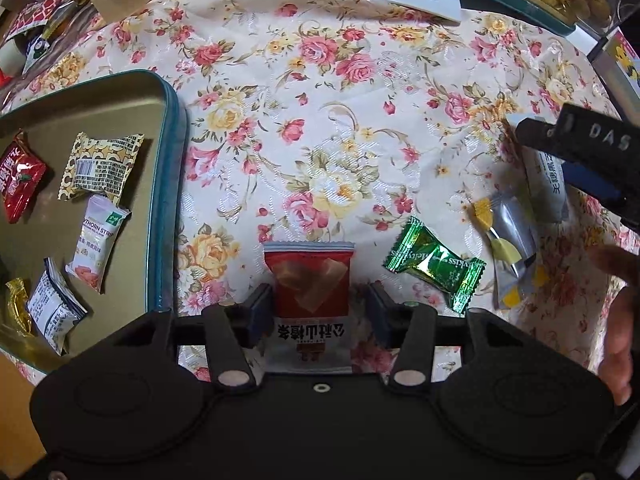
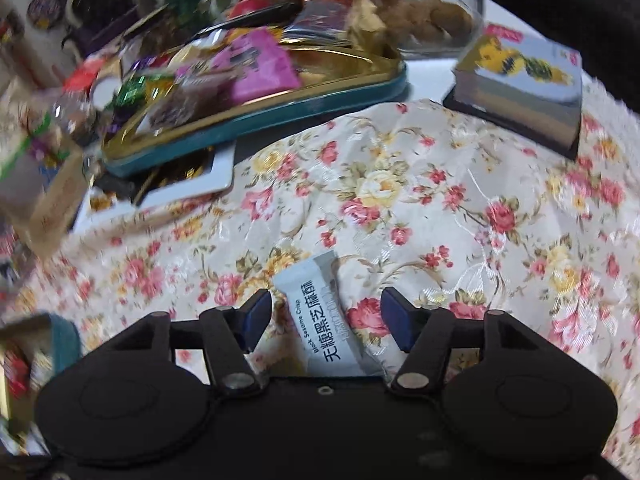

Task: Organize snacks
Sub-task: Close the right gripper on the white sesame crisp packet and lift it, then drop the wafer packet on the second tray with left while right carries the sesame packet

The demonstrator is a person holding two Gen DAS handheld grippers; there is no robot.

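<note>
In the left wrist view my left gripper [image 1: 316,312] is open, its fingers either side of a red and white snack packet [image 1: 309,292] lying on the floral cloth. A green candy [image 1: 436,264] and a silver-yellow wrapper [image 1: 508,248] lie to the right. A teal-rimmed tin tray [image 1: 170,184] at left holds several packets. In the right wrist view my right gripper [image 2: 326,322] is open around a grey black-sesame crisp packet [image 2: 326,320] on the cloth. The right gripper also shows in the left wrist view [image 1: 576,160], over that packet [image 1: 550,184].
A second teal-rimmed tin [image 2: 280,116] piled with snacks stands at the back, partly on a white board [image 2: 192,188]. A boxed item with a yellow print [image 2: 524,92] sits back right. Fruit and a glass jar stand behind. A hand [image 1: 620,320] shows at the right edge.
</note>
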